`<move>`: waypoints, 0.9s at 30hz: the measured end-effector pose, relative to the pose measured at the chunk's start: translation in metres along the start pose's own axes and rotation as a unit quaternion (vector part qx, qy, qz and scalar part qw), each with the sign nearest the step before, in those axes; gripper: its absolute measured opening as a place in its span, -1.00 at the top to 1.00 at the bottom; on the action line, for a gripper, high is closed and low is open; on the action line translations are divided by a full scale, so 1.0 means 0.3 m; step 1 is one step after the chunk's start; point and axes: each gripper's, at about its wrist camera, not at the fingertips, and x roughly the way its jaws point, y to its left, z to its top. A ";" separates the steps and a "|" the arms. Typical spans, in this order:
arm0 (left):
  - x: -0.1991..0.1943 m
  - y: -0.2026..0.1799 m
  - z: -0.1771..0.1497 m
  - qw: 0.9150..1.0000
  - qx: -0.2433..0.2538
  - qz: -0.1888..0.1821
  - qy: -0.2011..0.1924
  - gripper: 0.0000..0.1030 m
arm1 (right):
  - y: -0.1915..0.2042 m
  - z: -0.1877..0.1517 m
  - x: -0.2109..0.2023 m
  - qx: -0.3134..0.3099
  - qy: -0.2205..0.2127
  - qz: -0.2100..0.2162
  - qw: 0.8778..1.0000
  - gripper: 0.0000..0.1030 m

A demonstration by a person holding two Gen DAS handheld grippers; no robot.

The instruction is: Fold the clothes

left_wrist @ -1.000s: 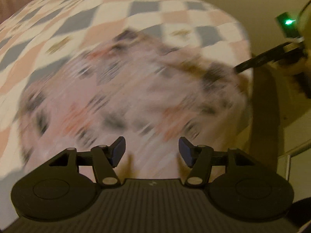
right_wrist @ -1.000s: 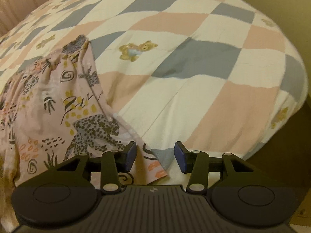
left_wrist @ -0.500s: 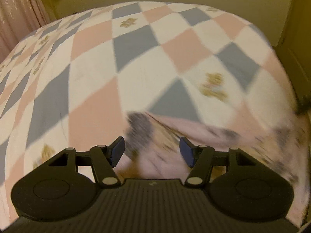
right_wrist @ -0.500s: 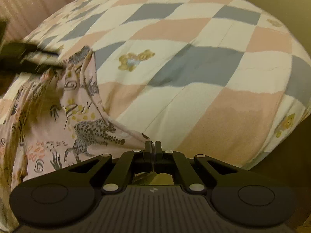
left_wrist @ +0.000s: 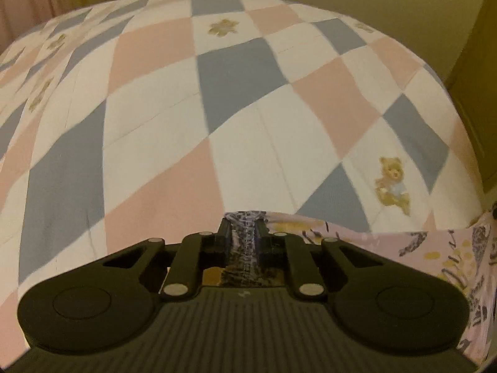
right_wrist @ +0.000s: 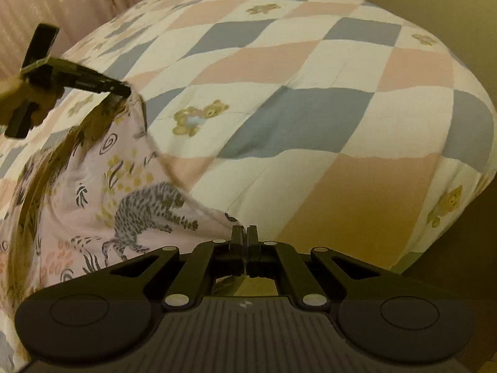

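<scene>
A pink garment (right_wrist: 93,186) printed with animals and plants is stretched above the bed between both grippers. My left gripper (left_wrist: 243,228) is shut on a bunched dark-patterned corner of the garment (left_wrist: 435,248), whose edge runs off to the right. In the right wrist view the left gripper (right_wrist: 119,91), held by a hand, pinches the far corner at upper left. My right gripper (right_wrist: 247,236) is shut on the near corner, the cloth slipping in between its fingers from the left.
The bed (left_wrist: 217,108) carries a quilt of pink, grey-blue and white diamonds with teddy bear prints (left_wrist: 391,183). A pink curtain (right_wrist: 46,0) hangs behind the bed at the left. A plain wall and the bed's right edge (right_wrist: 466,202) bound the far side.
The left gripper swung to the garment's corner and shut on it; it was open before. The right gripper shut on the near corner half a second ago and now holds the cloth raised.
</scene>
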 end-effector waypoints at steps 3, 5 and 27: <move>0.023 -0.005 -0.021 1.000 0.004 0.006 0.010 0.73 | -0.012 -0.015 0.019 0.008 0.013 -0.007 1.000 1.00; 0.009 -0.006 -0.030 1.000 -0.001 0.015 0.003 0.57 | -0.024 -0.016 0.009 0.023 0.012 -0.025 0.999 0.90; -0.796 0.010 -1.062 0.968 -0.215 0.120 0.053 0.08 | 0.741 -0.263 -0.067 -0.109 0.040 0.073 0.991 0.48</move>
